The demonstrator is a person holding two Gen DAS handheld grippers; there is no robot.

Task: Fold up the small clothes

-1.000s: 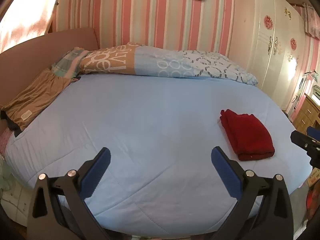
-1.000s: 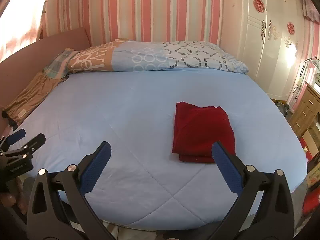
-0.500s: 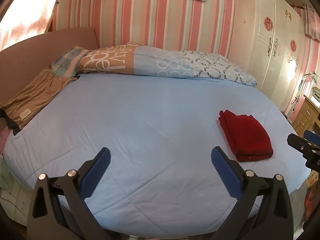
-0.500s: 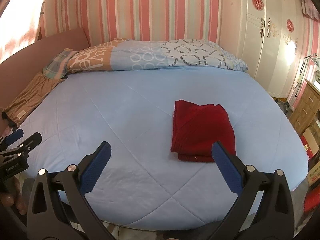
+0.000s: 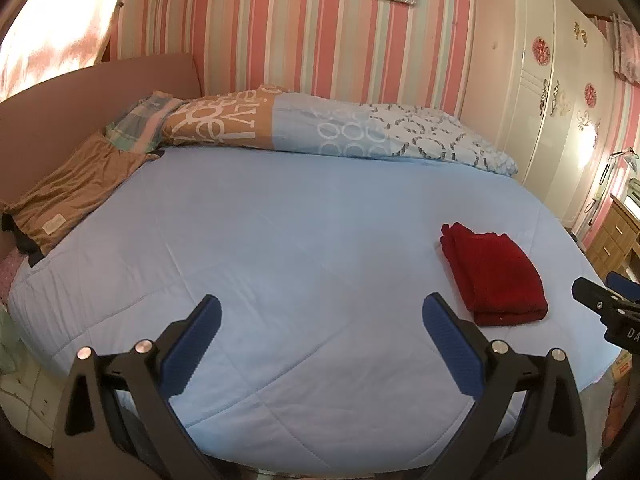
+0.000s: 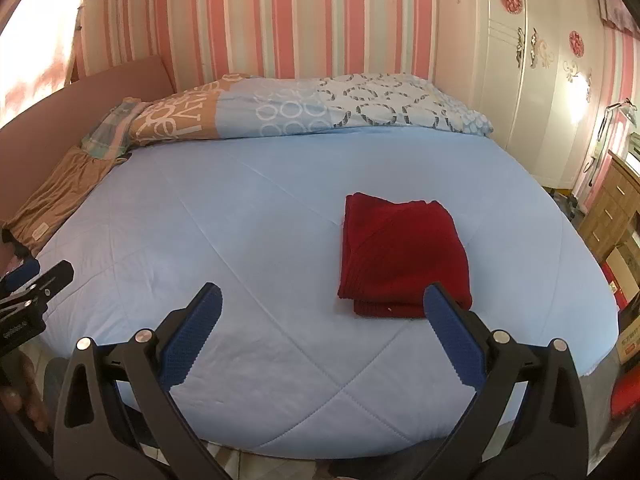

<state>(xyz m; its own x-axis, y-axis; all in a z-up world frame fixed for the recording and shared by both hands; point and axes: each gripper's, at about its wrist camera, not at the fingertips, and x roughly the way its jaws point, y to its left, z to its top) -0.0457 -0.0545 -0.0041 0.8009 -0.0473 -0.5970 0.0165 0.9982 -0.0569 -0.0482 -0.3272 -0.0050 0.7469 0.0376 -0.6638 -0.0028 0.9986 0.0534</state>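
A dark red knitted garment, folded into a flat rectangle (image 6: pixel 402 258), lies on the right half of the light blue quilted bedspread (image 6: pixel 240 216). The right gripper (image 6: pixel 320 320) hovers above the near edge of the bed with its jaws spread wide and empty, its right fingertip overlapping the fold's near corner in that view. The left gripper (image 5: pixel 320 320), likewise spread and empty, faces bare quilt; its camera shows the garment well off to its right. Only the right view shows fingers of a hand (image 6: pixel 16 400) under the left tool. A patterned duvet (image 5: pixel 320 128) lies along the far edge.

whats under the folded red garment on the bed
The folded dark red knit garment lies flat on the light blue quilted bedspread, which shows all around it. The patch directly beneath is covered, so anything tucked there cannot be seen. Nothing lies on top.
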